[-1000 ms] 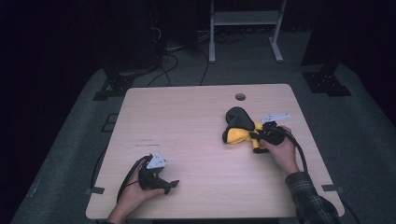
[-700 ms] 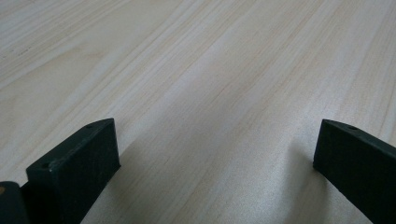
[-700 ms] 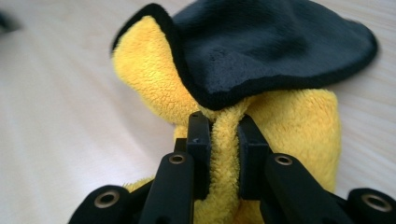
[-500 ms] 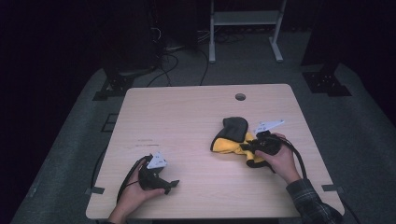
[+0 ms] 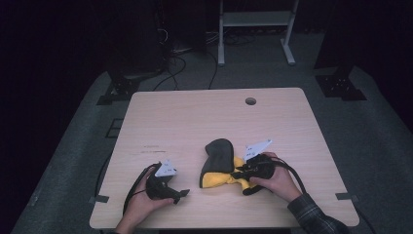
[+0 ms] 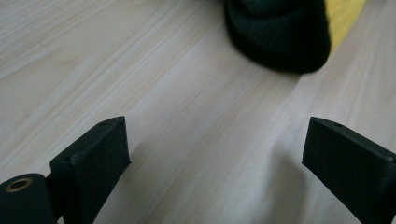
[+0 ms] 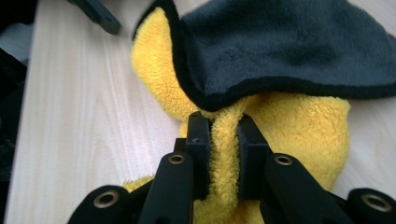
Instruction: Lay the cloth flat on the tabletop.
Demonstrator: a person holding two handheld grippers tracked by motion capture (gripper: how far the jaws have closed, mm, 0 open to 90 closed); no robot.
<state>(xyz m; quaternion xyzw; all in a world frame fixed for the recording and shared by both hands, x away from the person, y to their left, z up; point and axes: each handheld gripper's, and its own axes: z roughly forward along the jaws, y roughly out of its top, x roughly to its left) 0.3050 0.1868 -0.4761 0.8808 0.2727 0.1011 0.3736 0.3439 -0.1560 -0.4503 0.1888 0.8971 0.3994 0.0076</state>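
Between right tongs (image 7: 223,154): yellow/grey cloth (image 7: 280,60), pinched; left tongs (image 6: 215,158) apart.

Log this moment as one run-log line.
right gripper: shut on yellow-and-grey cloth, dragging it over table | left gripper: open, nothing between fingers, resting near table's front edge

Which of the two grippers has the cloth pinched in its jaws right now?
The right gripper: its jaws are shut on a yellow fold of the cloth. The left gripper rests apart on the table, jaws wide open with nothing between them.
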